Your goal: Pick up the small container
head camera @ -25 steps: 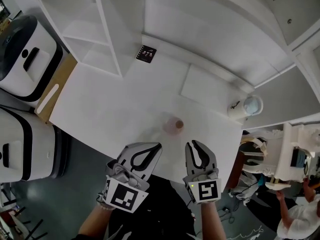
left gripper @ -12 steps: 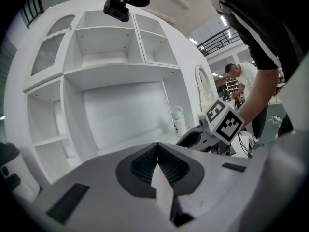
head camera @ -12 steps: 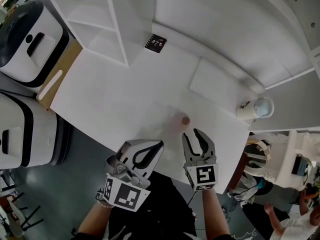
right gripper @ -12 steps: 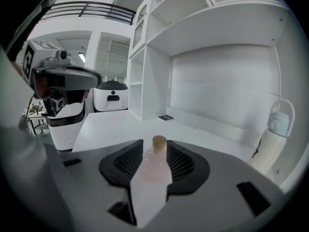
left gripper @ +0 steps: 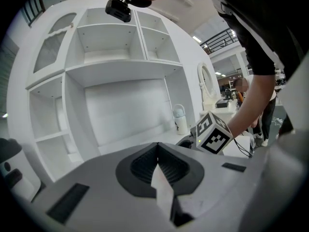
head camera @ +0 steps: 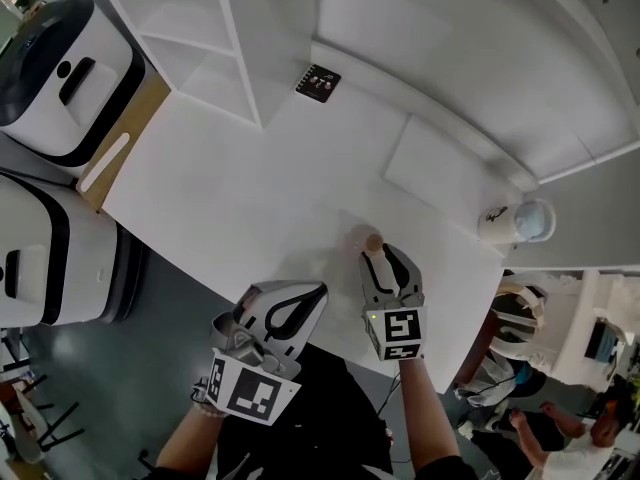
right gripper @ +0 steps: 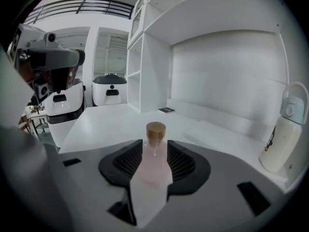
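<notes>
Furniture: white table, white shelving stood behind | floor: was dark grey | lighting: was bright, even

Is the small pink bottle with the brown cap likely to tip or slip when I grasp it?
The small pink bottle stands tall and narrow, so it may tip if pushed near its brown cap. Its smooth, translucent body looks light and possibly slippery.

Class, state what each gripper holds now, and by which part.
Nothing is held. The jaws of the right gripper are opening around the body of the small pink bottle with a brown cap, ungripped. The left gripper is shut and empty.
</notes>
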`<act>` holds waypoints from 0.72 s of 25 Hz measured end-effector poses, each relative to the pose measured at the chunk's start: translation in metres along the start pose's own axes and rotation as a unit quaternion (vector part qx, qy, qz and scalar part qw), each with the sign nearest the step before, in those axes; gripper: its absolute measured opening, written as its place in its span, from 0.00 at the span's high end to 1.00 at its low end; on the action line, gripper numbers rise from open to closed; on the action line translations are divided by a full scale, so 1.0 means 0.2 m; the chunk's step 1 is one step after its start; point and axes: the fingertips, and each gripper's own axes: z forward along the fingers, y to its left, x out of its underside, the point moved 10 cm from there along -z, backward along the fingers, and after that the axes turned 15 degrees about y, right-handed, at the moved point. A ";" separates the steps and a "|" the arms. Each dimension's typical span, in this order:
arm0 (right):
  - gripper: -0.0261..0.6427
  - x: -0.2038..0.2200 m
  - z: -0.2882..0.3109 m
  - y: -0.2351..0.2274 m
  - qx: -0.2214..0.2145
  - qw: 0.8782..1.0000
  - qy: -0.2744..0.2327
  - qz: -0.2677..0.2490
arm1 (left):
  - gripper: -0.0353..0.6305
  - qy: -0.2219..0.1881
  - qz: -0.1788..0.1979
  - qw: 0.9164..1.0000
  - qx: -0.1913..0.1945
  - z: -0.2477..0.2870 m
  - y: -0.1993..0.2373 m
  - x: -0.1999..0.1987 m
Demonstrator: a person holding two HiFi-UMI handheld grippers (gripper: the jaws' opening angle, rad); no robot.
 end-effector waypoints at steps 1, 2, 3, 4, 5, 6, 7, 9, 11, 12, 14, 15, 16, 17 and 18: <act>0.75 0.00 0.01 0.00 -0.003 1.000 0.000 0.001 | 0.94 0.000 0.001 1.000 -0.001 0.01 0.00 0.00; 0.75 -0.01 0.02 0.00 -0.006 1.000 -0.002 0.002 | 0.94 0.000 0.002 1.000 -0.002 0.01 0.00 -0.01; 0.75 -0.02 0.03 0.00 -0.007 1.000 -0.006 0.001 | 0.94 0.000 0.002 1.000 -0.003 0.01 0.00 -0.01; 0.75 -0.02 0.04 0.00 -0.009 1.000 -0.010 0.000 | 0.94 0.001 0.002 1.000 -0.004 0.02 0.00 -0.01; 0.75 -0.03 0.05 0.00 -0.010 1.000 -0.013 0.000 | 0.94 0.001 0.000 1.000 -0.005 0.02 -0.01 -0.01; 0.75 -0.03 0.05 0.00 -0.012 1.000 -0.014 0.001 | 0.94 0.001 -0.001 1.000 -0.006 0.02 -0.01 -0.01; 0.75 -0.03 0.05 0.00 -0.015 1.000 -0.014 0.004 | 0.94 0.001 -0.002 1.000 -0.007 0.02 -0.01 -0.01; 0.75 -0.04 0.06 0.00 -0.019 1.000 -0.018 0.011 | 0.94 0.003 -0.004 1.000 -0.009 0.03 -0.01 -0.01; 0.75 -0.04 0.06 0.00 -0.020 0.999 -0.025 0.013 | 0.94 0.007 -0.007 1.000 -0.010 0.03 -0.02 0.00; 0.75 -0.04 0.07 -0.01 -0.020 0.999 -0.028 0.012 | 0.94 0.008 -0.008 1.000 -0.010 0.03 -0.02 0.00; 0.75 -0.04 0.08 -0.02 -0.019 0.999 -0.034 0.009 | 0.94 0.010 -0.009 1.000 -0.010 0.04 -0.03 0.00; 0.75 -0.04 0.08 -0.02 -0.019 0.999 -0.036 0.007 | 0.94 0.012 -0.009 1.000 -0.010 0.04 -0.03 0.01; 0.75 -0.04 0.08 -0.02 -0.019 0.999 -0.038 0.007 | 0.94 0.014 -0.009 1.000 -0.010 0.04 -0.03 0.01; 0.75 -0.04 0.08 -0.02 -0.019 0.999 -0.041 0.008 | 0.94 0.015 -0.010 1.000 -0.010 0.05 -0.03 0.02; 0.75 -0.04 0.09 -0.02 -0.020 0.999 -0.044 0.010 | 0.94 0.017 -0.012 1.000 -0.010 0.05 -0.03 0.02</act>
